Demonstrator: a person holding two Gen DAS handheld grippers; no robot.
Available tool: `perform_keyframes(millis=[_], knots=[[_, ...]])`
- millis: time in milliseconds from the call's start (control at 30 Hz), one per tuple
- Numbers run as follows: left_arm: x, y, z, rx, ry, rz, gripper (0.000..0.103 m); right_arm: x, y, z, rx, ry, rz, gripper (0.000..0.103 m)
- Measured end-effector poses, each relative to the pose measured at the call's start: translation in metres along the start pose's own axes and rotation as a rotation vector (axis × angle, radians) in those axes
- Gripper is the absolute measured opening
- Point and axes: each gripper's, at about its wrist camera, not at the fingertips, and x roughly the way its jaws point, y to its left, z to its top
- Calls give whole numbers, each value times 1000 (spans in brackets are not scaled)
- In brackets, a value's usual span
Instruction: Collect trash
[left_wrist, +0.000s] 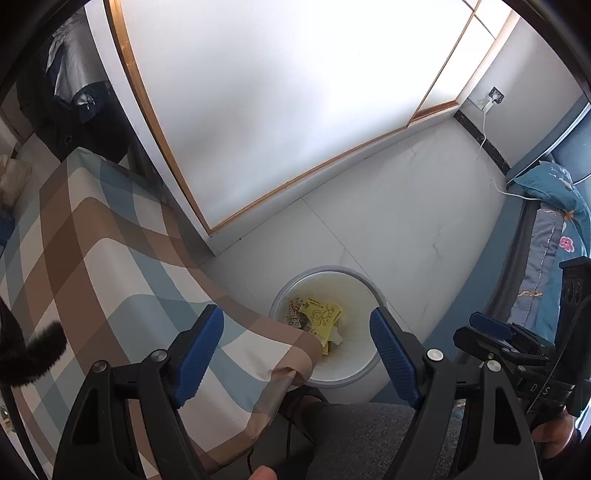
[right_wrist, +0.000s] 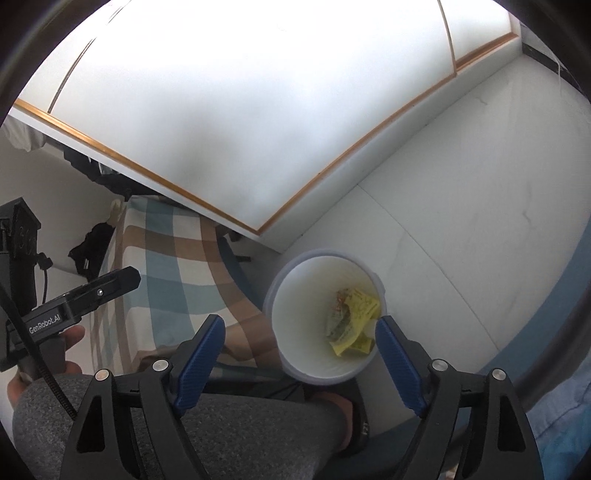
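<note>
A white wardrobe door (left_wrist: 258, 110) with a wooden frame filled the far side. At left, the checked cloth (left_wrist: 103, 251) of the counter overhung the near-left rim of the white bin (right_wrist: 295, 314) on the pale floor (left_wrist: 406, 206). Yellow wrappers (right_wrist: 356, 321) lay in the bin's bottom. The left tongs (left_wrist: 297, 343) and right tongs (right_wrist: 299, 347) both hung spread and empty above it.
</note>
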Motion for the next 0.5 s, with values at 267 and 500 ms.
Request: perform_keyframes(millis=[267,500], knots=[[-2,-1,-1,0,-10,5,79,-3,1,2,1,-8,0,84],[-3,1,-2,-18,-9,-5,79,-5,2,2,0,-12,4,84]])
